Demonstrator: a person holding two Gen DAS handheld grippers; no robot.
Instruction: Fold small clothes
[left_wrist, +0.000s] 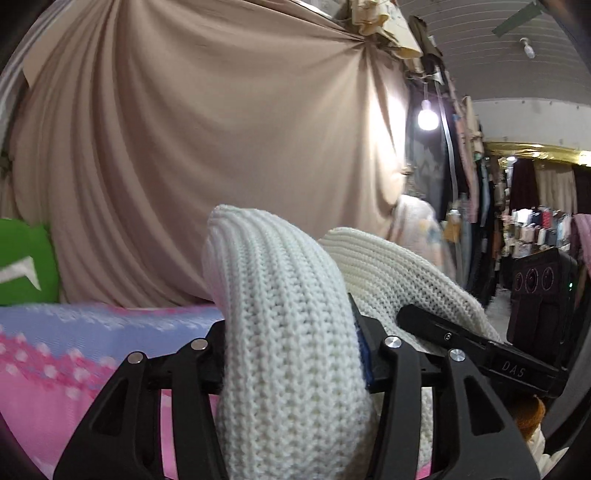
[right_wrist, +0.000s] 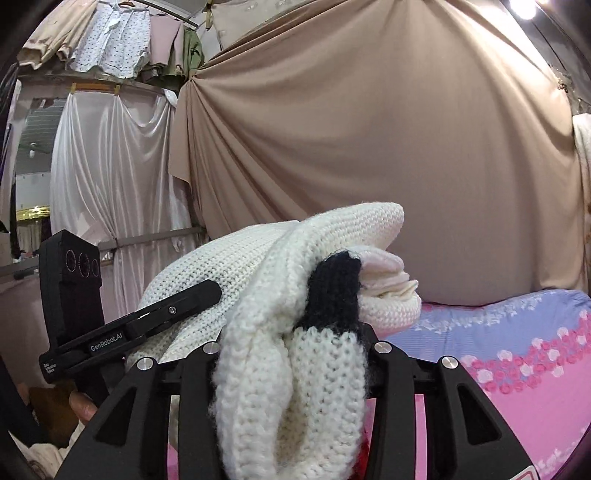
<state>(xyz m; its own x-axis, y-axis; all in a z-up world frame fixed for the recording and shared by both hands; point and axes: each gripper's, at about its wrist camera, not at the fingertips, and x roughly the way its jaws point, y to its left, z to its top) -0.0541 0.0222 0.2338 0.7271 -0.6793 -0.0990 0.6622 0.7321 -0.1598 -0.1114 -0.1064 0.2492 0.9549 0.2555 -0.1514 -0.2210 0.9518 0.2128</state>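
- One cream knit sweater (left_wrist: 291, 332) is raised above the bed, bunched thick, so its shape and my fingertips are hidden.
- My left gripper (left_wrist: 291, 365) and right gripper (right_wrist: 291, 369), two in all, each clench a fold of it.
- Below lies a pink-and-lilac bedspread (right_wrist: 517, 369); a beige draped curtain (left_wrist: 221, 147) hangs behind.

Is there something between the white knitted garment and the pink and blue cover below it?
Nothing visible. Both tongs, left and right, grip the white knitted garment above the pink and blue cover; that stretch shows only cover.
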